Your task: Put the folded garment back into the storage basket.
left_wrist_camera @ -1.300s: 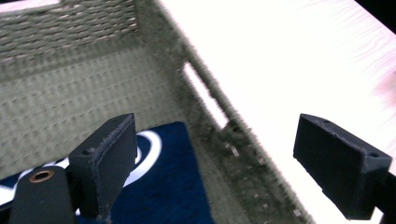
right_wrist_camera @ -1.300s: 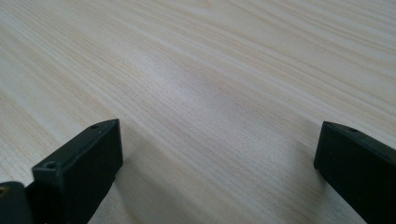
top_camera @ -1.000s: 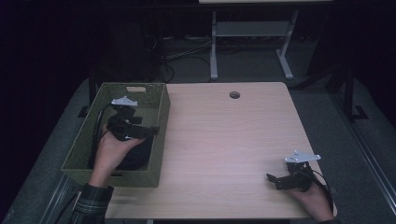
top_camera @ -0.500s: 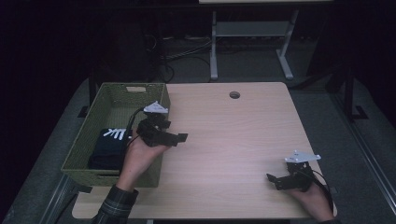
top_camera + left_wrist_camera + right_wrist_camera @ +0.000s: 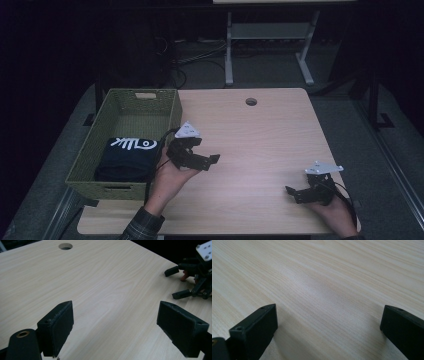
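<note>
Both grippers are spread wide and empty: left gripper [image 5: 207,162] hangs just off the basket [image 5: 172,107], at its 3 o'clock. Right gripper [image 5: 295,192] rests on the table [image 5: 260,135]. Swing left carelessly and its cable probably snags the rim, dragging out the folded dark cloth [image 5: 125,157].

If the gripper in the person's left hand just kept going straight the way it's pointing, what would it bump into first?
Probably nothing soon. The left gripper is open and points across the bare wooden table, away from the green basket. The right gripper lies ahead but off to one side, so depth leaves that uncertain.

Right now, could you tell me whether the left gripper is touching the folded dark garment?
Apart: the high view shows the left gripper over the table, outside the basket holding the garment.
</note>
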Available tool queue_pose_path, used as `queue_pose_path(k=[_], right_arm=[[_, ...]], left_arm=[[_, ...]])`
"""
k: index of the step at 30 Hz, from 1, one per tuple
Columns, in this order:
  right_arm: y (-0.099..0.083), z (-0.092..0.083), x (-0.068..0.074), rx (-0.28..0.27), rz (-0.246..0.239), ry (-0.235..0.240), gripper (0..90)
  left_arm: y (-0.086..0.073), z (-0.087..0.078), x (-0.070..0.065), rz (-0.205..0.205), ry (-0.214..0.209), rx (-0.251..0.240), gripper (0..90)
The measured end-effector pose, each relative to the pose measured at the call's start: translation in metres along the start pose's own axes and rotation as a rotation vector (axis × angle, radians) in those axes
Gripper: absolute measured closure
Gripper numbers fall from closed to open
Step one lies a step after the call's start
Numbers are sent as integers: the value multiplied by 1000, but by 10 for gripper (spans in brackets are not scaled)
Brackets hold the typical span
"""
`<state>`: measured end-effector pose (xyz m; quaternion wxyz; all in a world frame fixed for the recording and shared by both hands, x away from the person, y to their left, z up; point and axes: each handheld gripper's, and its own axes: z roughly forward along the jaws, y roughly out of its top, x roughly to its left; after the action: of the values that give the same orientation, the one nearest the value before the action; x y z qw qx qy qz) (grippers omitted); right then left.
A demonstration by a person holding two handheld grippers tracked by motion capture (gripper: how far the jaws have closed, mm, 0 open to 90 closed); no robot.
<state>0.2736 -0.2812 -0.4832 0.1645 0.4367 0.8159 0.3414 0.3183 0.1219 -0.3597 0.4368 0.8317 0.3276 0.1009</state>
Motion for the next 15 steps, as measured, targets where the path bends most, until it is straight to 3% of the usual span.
queue_pose_path(k=[15], right_arm=[[0, 0, 0, 1, -1, -1, 7]], left_arm=[[-41, 44, -13, 41, -9, 86, 135]])
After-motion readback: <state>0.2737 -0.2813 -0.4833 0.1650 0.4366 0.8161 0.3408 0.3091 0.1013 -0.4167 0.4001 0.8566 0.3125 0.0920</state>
